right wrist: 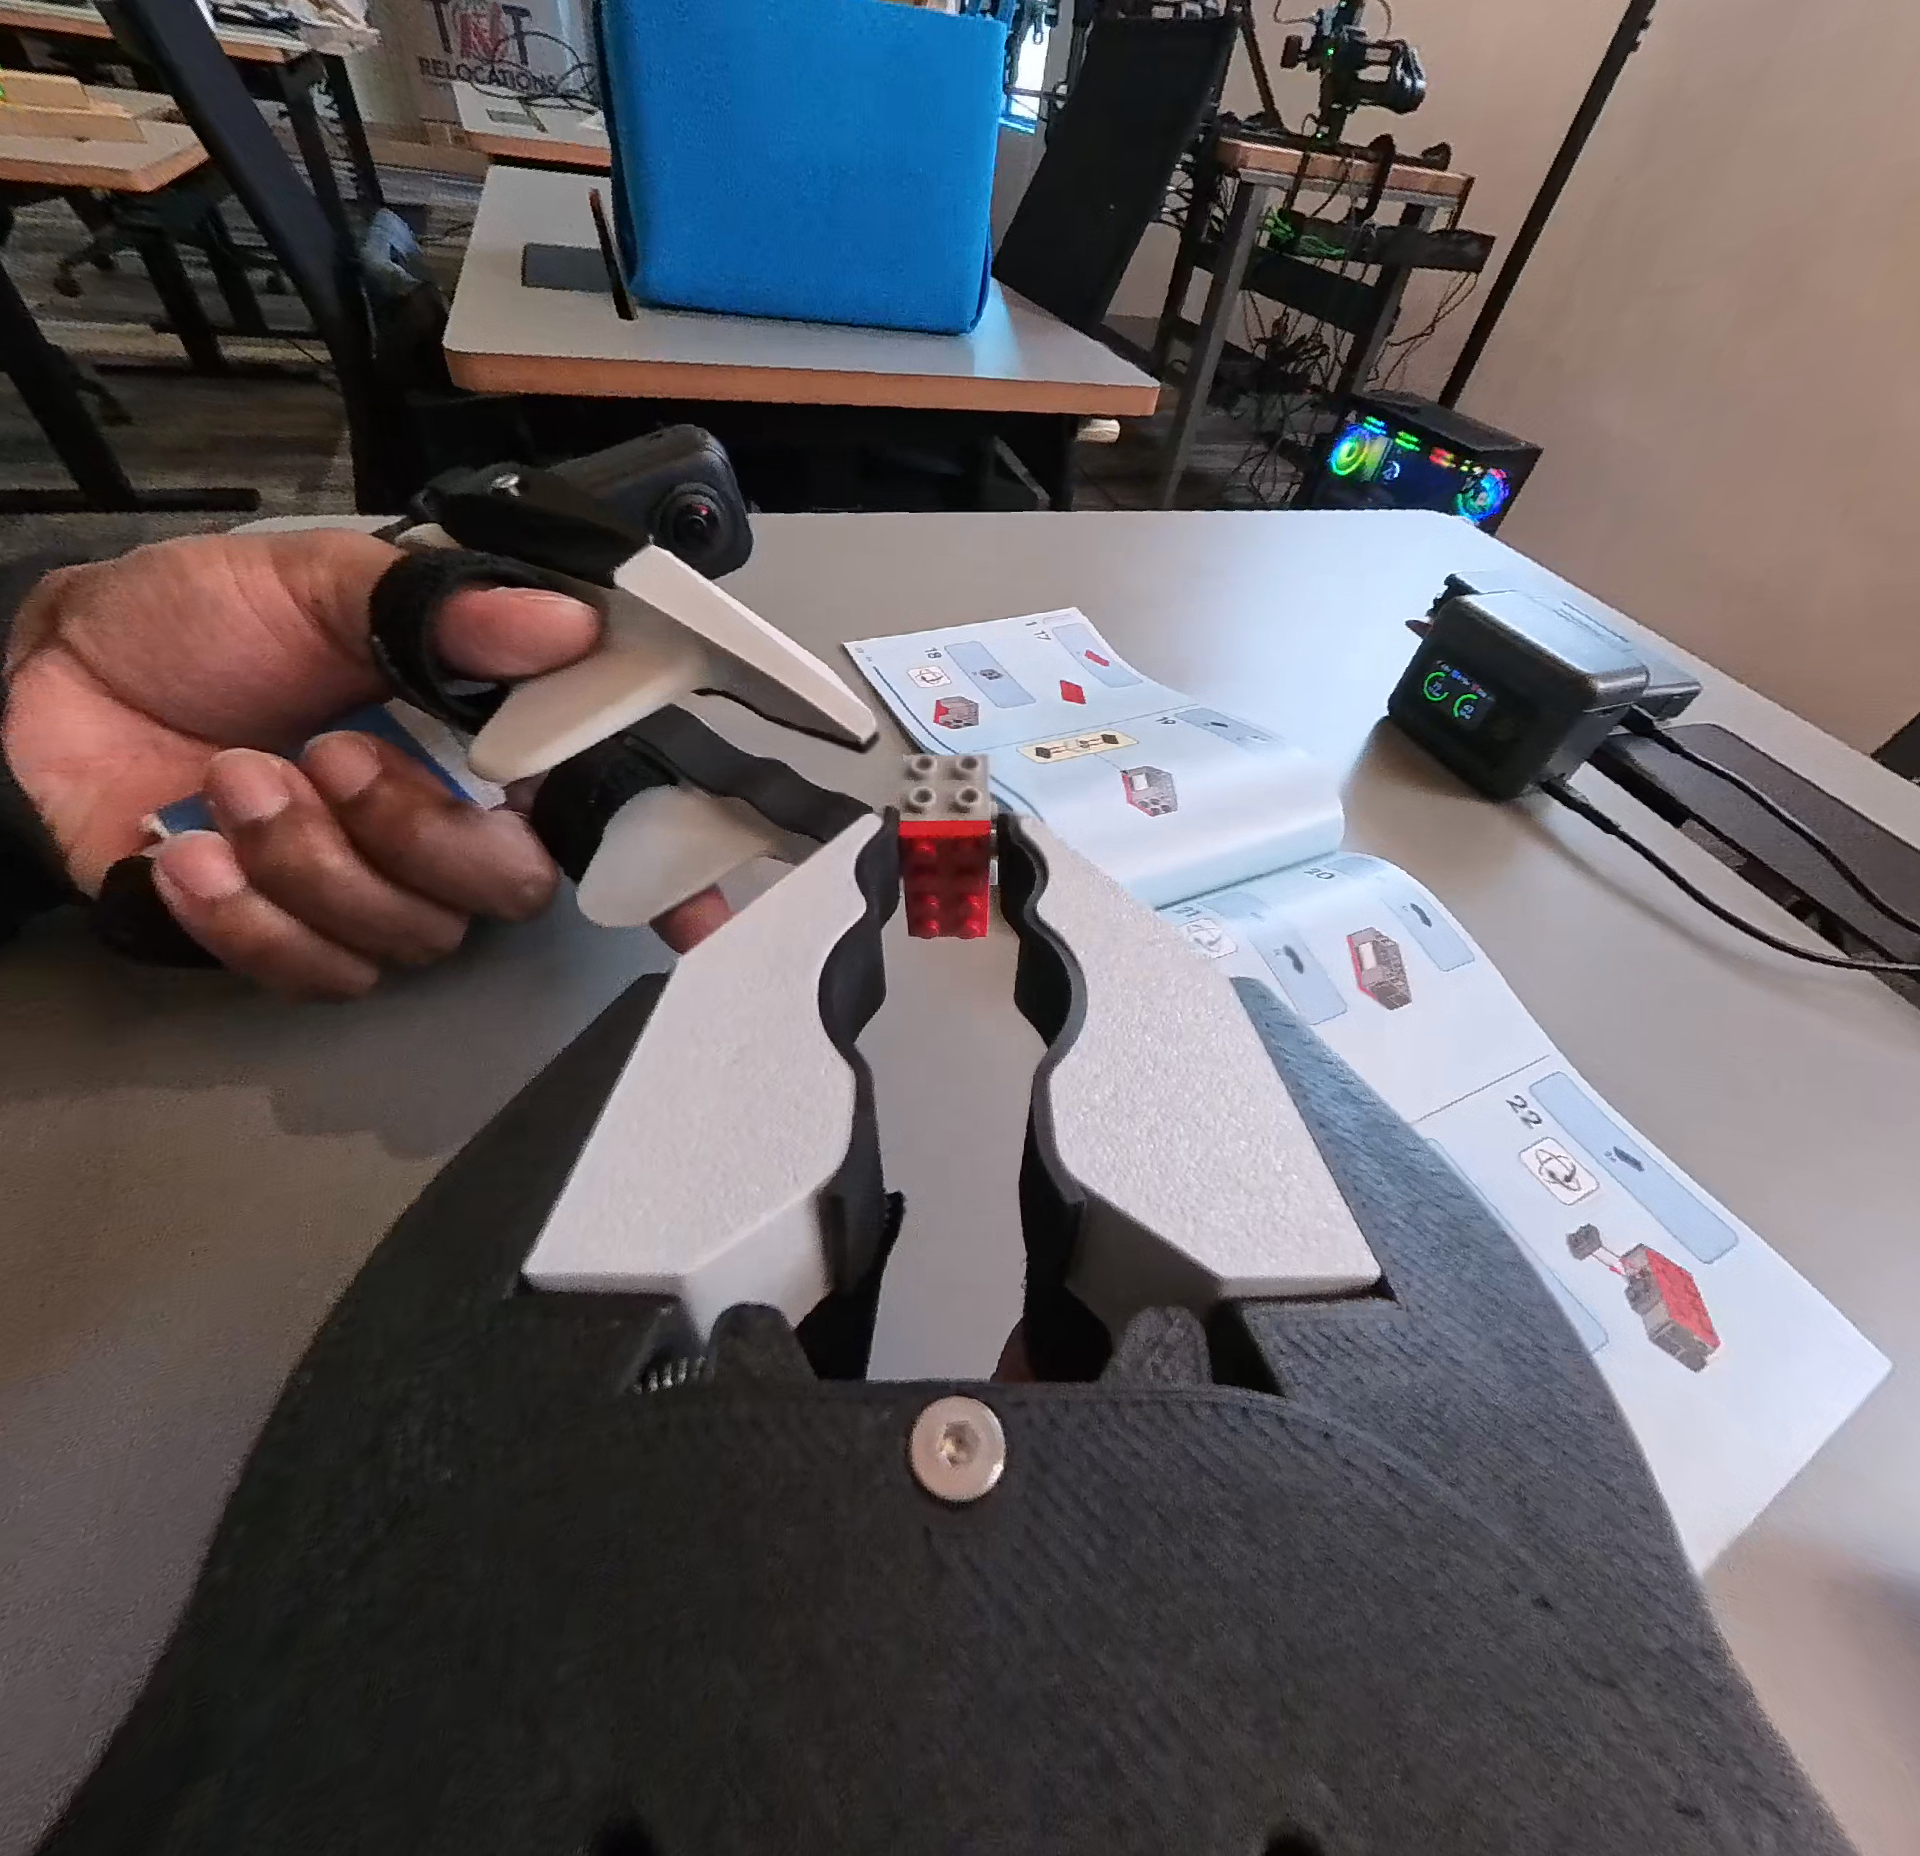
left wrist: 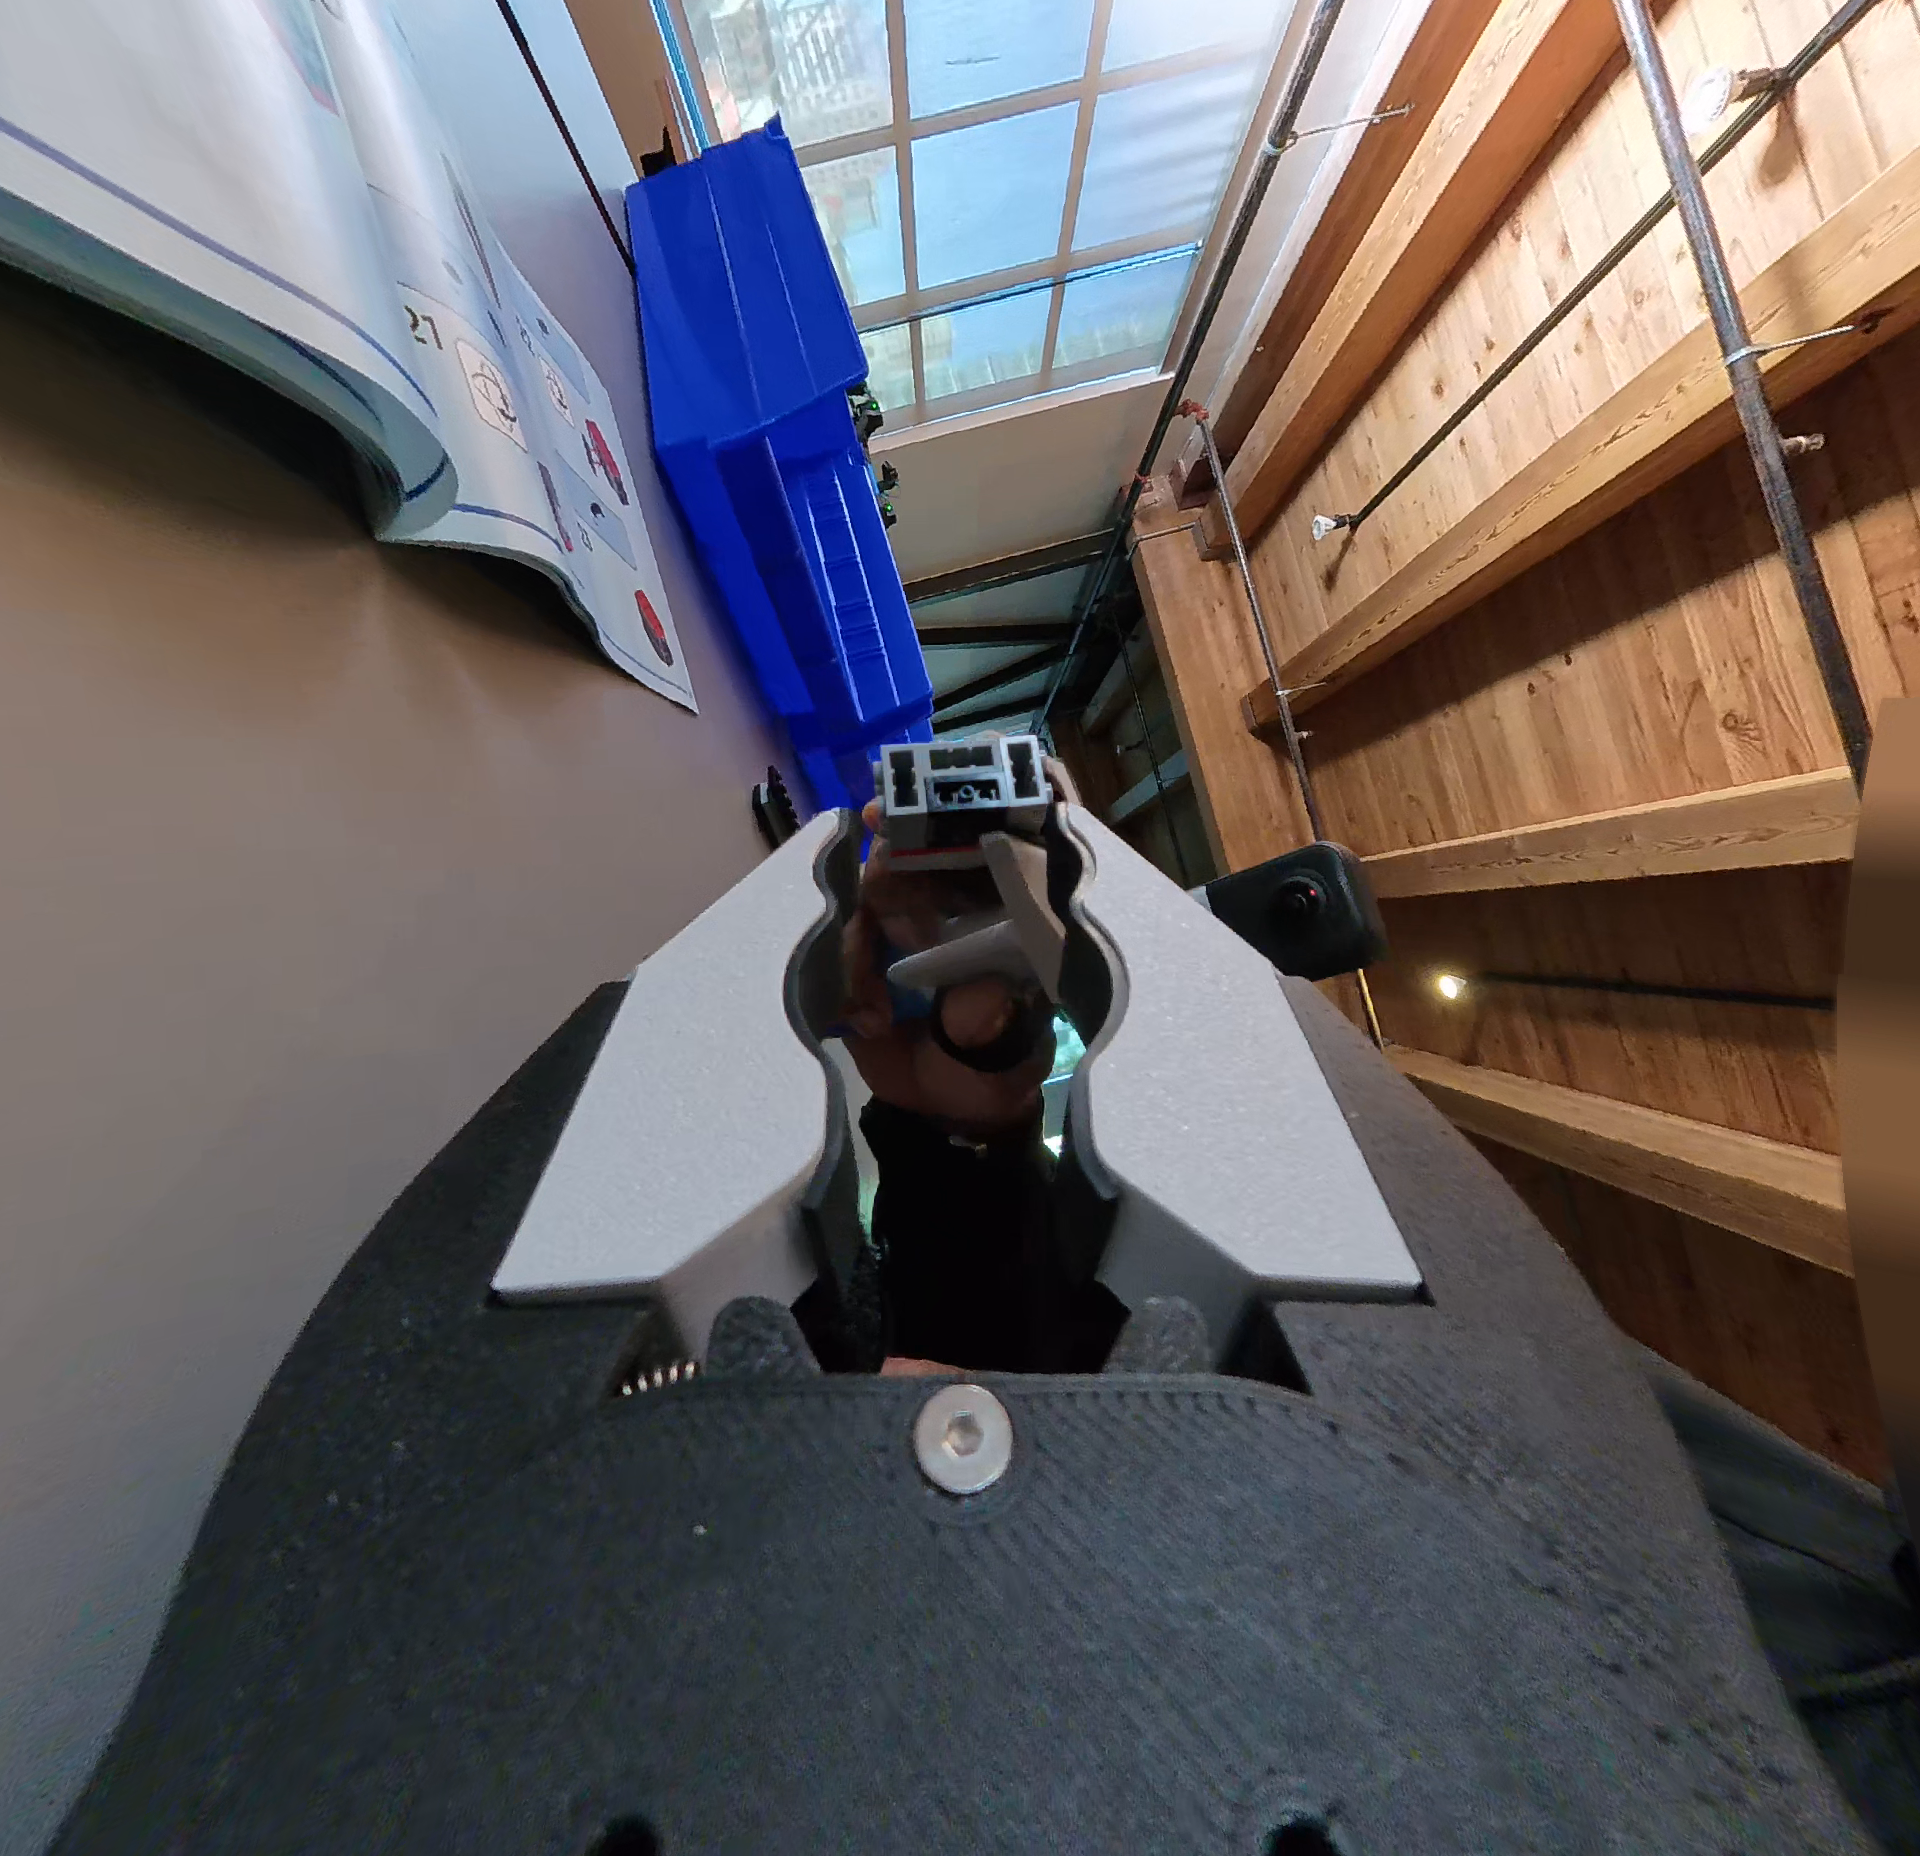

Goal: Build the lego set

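The right gripper [right wrist: 940, 850] is clenched on the lego block [right wrist: 943, 861], which sits pinched between its fingertips at 12 o'clock from the tool's body, above the grey table [right wrist: 312, 1131]. The rest of the slot behind the tips is bare.

The left gripper [left wrist: 956, 830] is released, its jaws spread. In the right wrist view it comes in from 9 o'clock in a hand [right wrist: 260, 746], and its upper finger tip lies just beside the block's grey end. Whether it touches cannot be told.

The block's long axis runs from 6 to 12 o'clock in the right wrist view, along the fingers. Its red studded face looks up at the camera, and its grey end with four studs points away at 12 o'clock.

Only the left wrist view shows the block's hollow grey underside, lying across from 9 to 3 o'clock just past the left tool's tips. That view is rolled over: wooden beams [left wrist: 1558, 456] fill 3 o'clock, a window [left wrist: 997, 144] sits at 12, and a blue bin [left wrist: 769, 456] at 11.

Only the right wrist view shows the open instruction booklet [right wrist: 1299, 871] flat on the table from 1 to 4 o'clock, and a black power pack [right wrist: 1517, 684] at 2 o'clock.
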